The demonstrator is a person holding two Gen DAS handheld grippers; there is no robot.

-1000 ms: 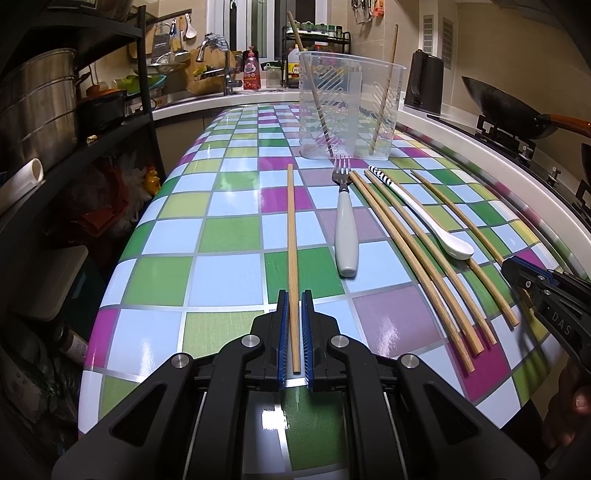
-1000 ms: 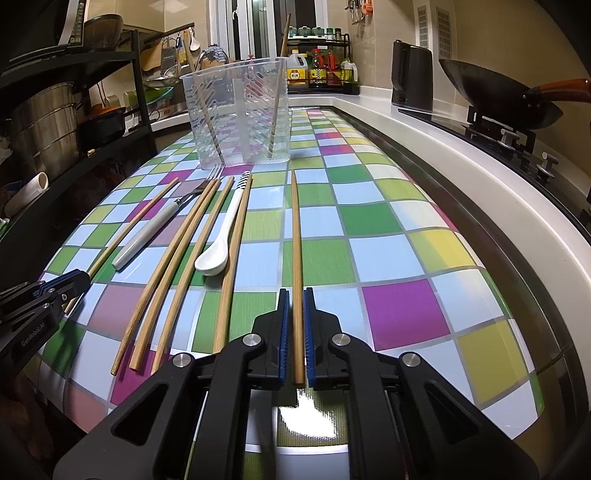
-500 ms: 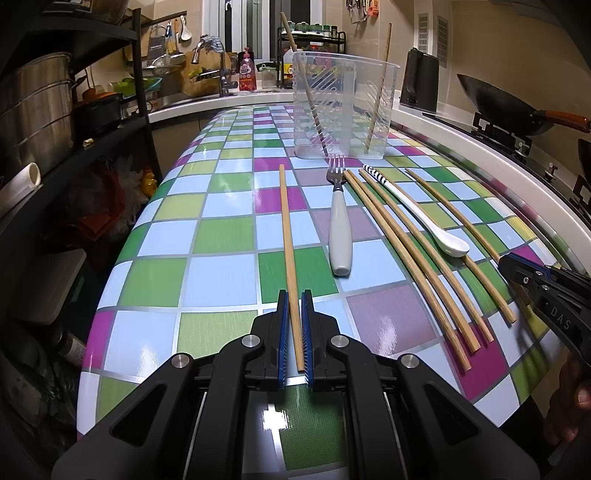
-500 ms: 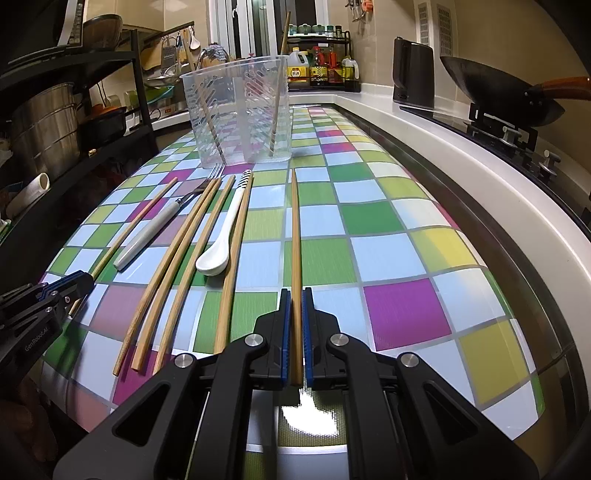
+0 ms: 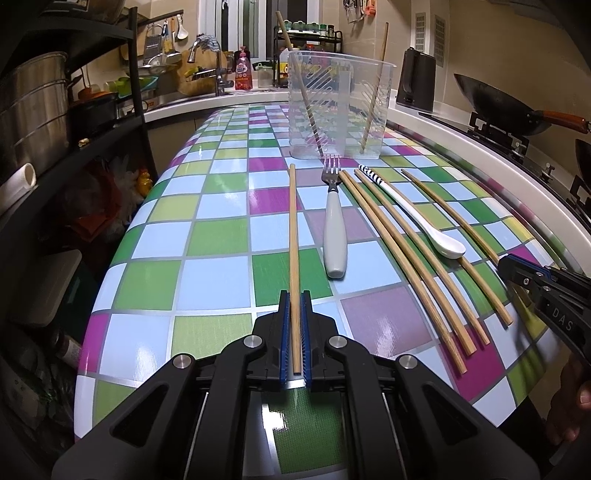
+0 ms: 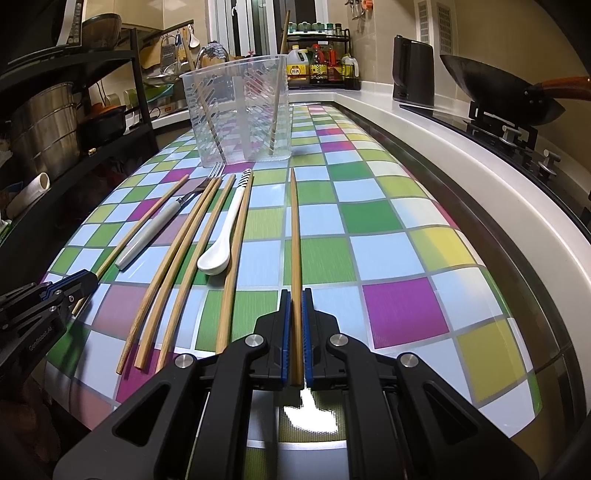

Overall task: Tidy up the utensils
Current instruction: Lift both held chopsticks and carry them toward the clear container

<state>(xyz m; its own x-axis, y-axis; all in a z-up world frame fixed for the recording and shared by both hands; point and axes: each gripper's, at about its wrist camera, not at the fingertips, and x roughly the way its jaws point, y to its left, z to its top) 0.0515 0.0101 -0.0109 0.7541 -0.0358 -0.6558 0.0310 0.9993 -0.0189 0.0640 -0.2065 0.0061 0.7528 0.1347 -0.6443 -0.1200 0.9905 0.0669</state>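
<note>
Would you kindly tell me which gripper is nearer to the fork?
Left. The left gripper sits just left of the fork; the right gripper sits right of it, beyond the spoon.

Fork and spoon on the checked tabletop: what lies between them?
Three loose chopsticks lie side by side between the fork and the white spoon, running roughly the same way. Both wrist views show it, the left one most clearly.

Pretty cramped kitchen with beige tiled walls and warm indoor lighting. A black metal shelf rack [image 5: 74, 110] on the left holds big steel pots [image 5: 29, 107]. A window [image 5: 240, 22] sits behind the sink faucet [image 5: 207, 55]. A white counter [image 6: 424, 122] runs along the right, with a black wok [image 6: 495, 88] on the stove and a spice rack [image 6: 321, 59] at the back.
</note>
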